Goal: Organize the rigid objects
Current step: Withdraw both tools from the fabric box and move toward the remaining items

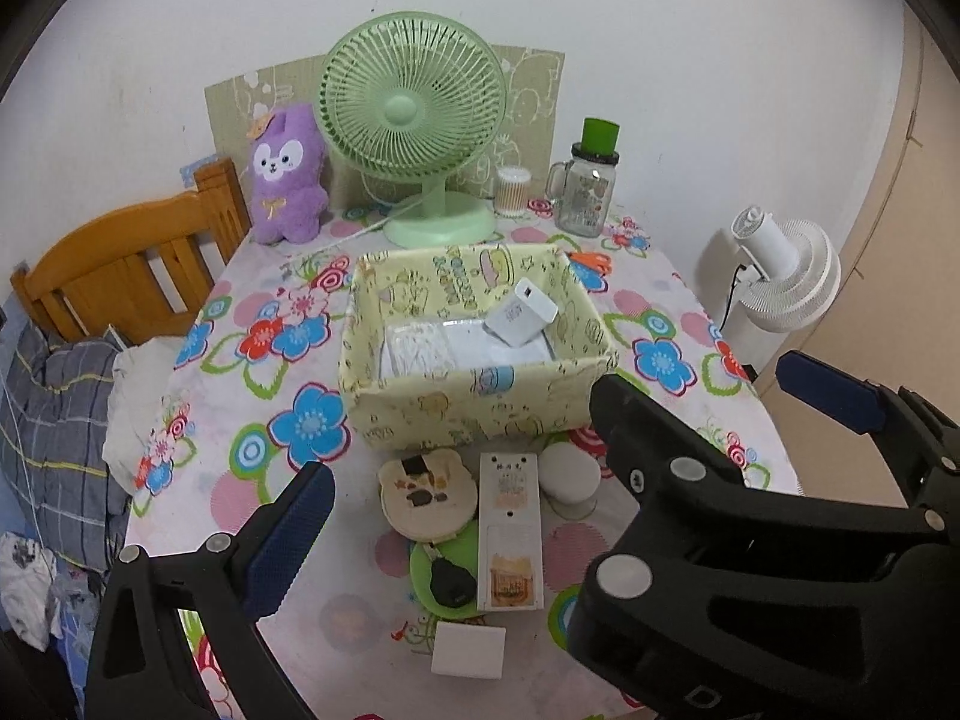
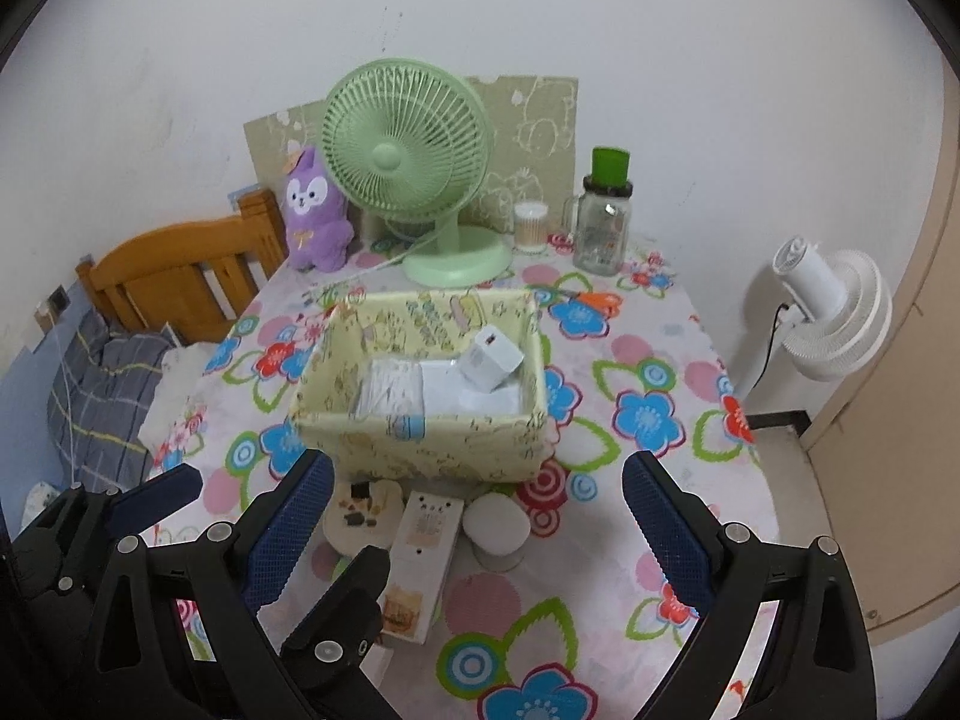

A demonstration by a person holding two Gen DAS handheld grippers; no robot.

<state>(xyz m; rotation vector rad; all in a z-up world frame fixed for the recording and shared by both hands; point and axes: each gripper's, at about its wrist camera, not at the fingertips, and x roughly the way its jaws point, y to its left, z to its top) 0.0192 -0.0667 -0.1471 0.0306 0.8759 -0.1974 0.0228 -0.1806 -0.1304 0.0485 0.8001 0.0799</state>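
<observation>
A yellow patterned box (image 1: 480, 408) (image 2: 420, 444) stands mid-table and holds a white charger (image 1: 521, 313) (image 2: 491, 363) and flat white packets (image 1: 420, 348). In front of the box lie a round bear-shaped case (image 1: 427, 495) (image 2: 366, 516), a long white box (image 1: 510, 534) (image 2: 423, 564), a round white object (image 1: 569, 476) (image 2: 500, 531), a black key (image 1: 449, 582) and a small white block (image 1: 469, 648). My left gripper (image 1: 456, 480) (image 2: 252, 528) is open above these items. My right gripper (image 2: 477, 531) (image 1: 738, 384) is open, empty, beside it.
At the back of the table stand a green fan (image 1: 414, 120) (image 2: 408, 168), a purple plush (image 1: 285, 180), a cotton-swab jar (image 1: 512, 189) and a glass mug with a green lid (image 1: 585, 186). Orange scissors (image 1: 591, 261) lie behind the box. A wooden headboard (image 1: 120, 264) is left, a white fan (image 1: 786, 276) right.
</observation>
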